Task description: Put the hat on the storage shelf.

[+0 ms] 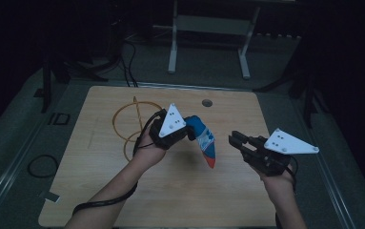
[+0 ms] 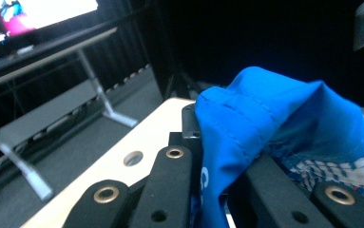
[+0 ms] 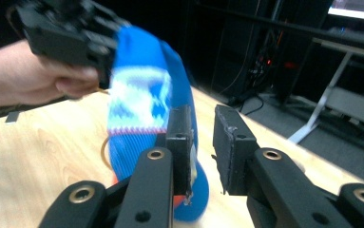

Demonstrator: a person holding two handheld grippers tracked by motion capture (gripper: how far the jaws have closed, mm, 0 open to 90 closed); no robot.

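Blue sock [image 1: 204, 138] hangs above the table [image 1: 123, 191] from left tongs [image 1: 189, 131]; right tongs [image 1: 236, 140] narrowly parted, nearby.

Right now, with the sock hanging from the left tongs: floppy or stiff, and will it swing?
Likely floppy: the sock droops below the left tongs, bunched where gripped. Probably light, since one pinch carries it clear of the table. It may sway if moved fast; the right tongs stand open nearby.
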